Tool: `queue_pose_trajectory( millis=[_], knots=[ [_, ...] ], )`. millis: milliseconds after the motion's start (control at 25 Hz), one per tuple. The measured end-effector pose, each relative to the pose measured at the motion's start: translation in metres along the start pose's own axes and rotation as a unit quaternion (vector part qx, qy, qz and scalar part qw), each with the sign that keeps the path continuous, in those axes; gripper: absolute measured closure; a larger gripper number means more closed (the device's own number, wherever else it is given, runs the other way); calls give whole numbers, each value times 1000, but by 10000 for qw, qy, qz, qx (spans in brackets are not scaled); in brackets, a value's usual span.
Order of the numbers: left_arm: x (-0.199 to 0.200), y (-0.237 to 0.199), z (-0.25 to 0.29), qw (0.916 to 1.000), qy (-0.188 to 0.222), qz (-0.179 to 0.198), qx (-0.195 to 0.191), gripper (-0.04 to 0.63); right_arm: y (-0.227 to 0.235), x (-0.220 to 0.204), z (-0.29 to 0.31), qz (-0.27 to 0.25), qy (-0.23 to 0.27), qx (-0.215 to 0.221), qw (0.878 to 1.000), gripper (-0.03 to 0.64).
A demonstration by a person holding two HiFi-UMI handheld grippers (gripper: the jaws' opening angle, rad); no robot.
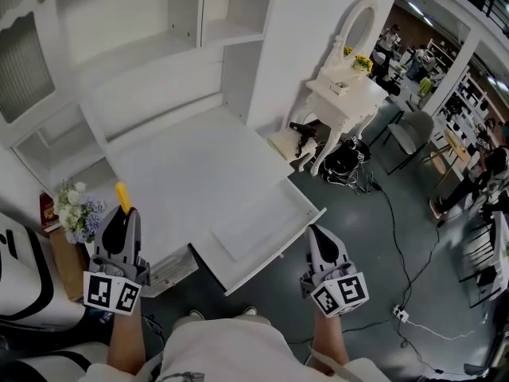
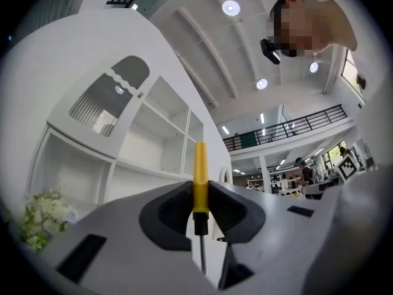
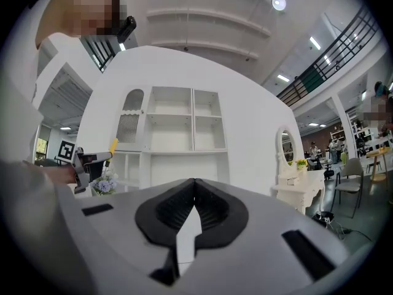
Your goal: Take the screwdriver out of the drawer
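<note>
The left tongs [image 2: 199,196] are clenched low on the yellow handle of the screwdriver [image 2: 200,165], held upright clear of the drawer [image 1: 274,263]; light, stiff and smooth, it may swivel in that narrow hold, while the right tongs [image 3: 194,192] are closed on nothing.

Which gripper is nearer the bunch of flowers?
Left. The left gripper, shut on the screwdriver, is right beside the flowers; the right gripper is beyond the open drawer.
</note>
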State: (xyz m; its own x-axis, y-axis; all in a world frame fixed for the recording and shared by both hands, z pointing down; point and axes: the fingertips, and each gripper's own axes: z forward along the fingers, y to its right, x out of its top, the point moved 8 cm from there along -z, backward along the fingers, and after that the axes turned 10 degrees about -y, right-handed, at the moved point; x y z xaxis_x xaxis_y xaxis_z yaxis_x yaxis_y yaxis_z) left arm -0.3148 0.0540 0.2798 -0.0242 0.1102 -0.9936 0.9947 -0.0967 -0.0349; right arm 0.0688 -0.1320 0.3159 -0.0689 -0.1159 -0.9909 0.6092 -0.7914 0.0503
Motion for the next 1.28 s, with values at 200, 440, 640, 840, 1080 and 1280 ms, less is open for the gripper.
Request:
queue_pose_trajectory(
  millis=[200, 440, 640, 840, 1080, 1280],
  knots=[
    [5, 3, -24, 9994, 82, 101, 306, 512, 7, 3, -8, 74, 54, -66, 9999, 606],
    [-2, 5, -51, 9979, -69, 109, 629, 512, 10, 3, -20, 129, 116, -155, 9997, 606],
    [-13, 3, -54, 9977, -154, -3, 655, 512, 10, 2, -17, 119, 135, -213, 9996, 606],
    [-10, 4, -45, 9987, -58, -32, 499, 512, 3, 3, -15, 104, 131, -191, 9997, 606],
    [-9, -2, -32, 9994, -42, -64, 331, 512, -7, 2, -5, 162, 72, -192, 9997, 606],
    [-2, -5, -28, 9996, -6, -68, 265, 512, -15, 7, -2, 158, 87, -114, 9998, 606]
  ],
)
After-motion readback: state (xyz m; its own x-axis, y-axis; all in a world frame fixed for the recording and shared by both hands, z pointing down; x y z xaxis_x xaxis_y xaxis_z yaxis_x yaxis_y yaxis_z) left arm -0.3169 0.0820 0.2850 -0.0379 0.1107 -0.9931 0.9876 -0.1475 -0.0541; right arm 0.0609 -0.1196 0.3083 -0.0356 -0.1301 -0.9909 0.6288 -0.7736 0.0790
